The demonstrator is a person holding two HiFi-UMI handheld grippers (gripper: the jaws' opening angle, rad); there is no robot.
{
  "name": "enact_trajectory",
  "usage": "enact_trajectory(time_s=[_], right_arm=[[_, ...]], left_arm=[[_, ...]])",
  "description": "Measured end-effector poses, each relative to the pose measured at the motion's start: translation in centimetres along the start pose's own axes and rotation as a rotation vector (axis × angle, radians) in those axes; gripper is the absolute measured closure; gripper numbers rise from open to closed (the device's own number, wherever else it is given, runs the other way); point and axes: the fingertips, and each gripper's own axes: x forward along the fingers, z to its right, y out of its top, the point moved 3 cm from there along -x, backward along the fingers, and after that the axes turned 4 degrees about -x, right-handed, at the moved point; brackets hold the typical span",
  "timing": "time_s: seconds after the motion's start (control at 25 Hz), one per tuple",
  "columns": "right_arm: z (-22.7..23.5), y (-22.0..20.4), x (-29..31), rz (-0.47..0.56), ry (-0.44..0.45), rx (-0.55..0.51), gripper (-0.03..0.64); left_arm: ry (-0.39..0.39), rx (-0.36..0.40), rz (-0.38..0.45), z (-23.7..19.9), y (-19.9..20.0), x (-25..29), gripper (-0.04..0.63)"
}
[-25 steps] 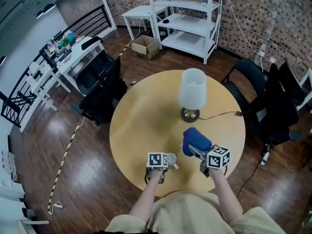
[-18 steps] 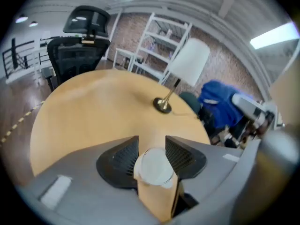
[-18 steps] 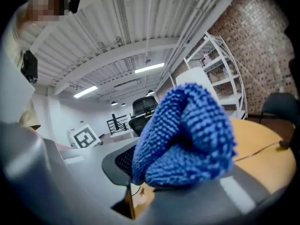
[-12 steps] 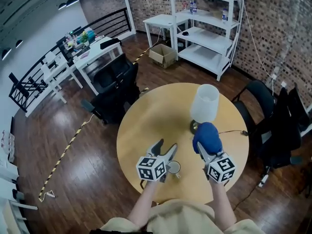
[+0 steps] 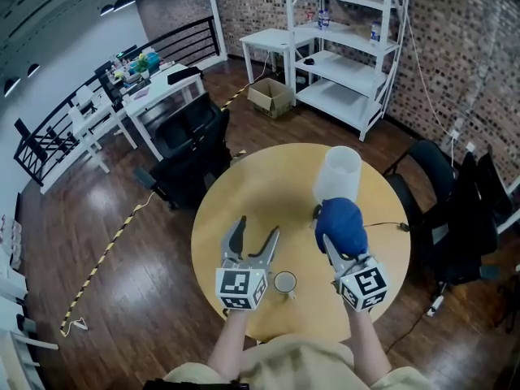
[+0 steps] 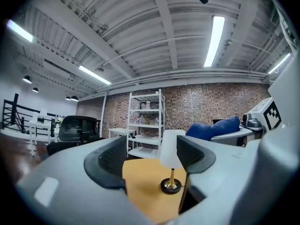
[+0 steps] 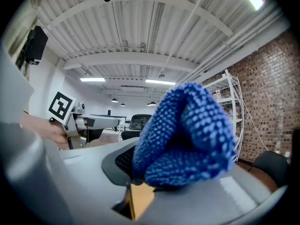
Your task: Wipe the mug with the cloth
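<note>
Now, against a second ago, I find both grippers raised off the table (image 5: 236, 210): the left gripper (image 5: 256, 227), then down at the mug (image 5: 285, 282), has just been opening and stands spread with nothing between its jaws. The right gripper (image 5: 335, 240) stays clamped on the blue cloth (image 5: 340, 219). Bottle labels on the shelf (image 5: 349, 71) are too small to read; the mug stands upright, mouth up, near the table's front edge, touching neither gripper.

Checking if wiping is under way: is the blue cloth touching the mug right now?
Apart. The head view shows a strip of bare table between the cloth and the mug.
</note>
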Motion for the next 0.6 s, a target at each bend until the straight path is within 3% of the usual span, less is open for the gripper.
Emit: enact_trajectory(time_s=[0.6], right_arm=[[-0.09,0.02,-0.05,-0.017,-0.001,-0.015,0.555]], left_arm=[[0.010,-0.013,-0.017,-1.03,-0.88,-0.20,0.268]])
